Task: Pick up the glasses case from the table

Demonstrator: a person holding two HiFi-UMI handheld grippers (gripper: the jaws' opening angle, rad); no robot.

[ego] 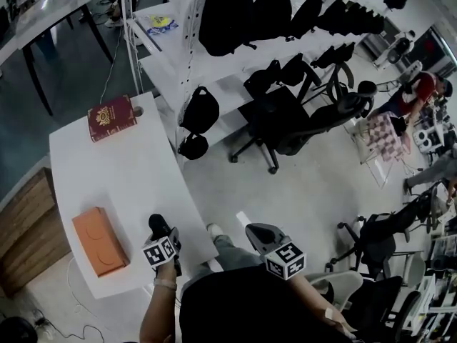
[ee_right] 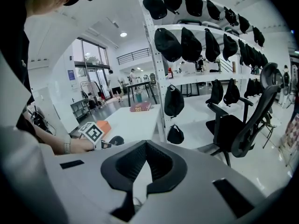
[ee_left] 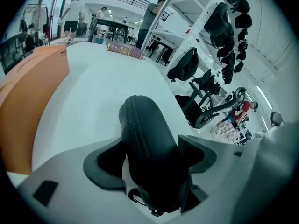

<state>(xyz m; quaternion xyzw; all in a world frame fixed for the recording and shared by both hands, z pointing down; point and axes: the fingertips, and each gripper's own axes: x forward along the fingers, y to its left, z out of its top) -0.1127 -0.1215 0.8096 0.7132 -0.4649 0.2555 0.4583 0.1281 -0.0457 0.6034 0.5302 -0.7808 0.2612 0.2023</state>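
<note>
The left gripper (ee_left: pixel 150 164) sits low in front of the person, jaws clamped on the black glasses case (ee_left: pixel 140 125), forearm (ego: pixel 158 309) bare. The right gripper (ee_right: pixel 144 166) is held alongside, jaws together, empty.

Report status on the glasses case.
Left tool shut on glasses case, near table edge. Right tool shut, empty, off the table. Orange box beside, not touching.

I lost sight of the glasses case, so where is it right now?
The glasses case is clamped in the left gripper, low in the head view, right of the orange box.
</note>
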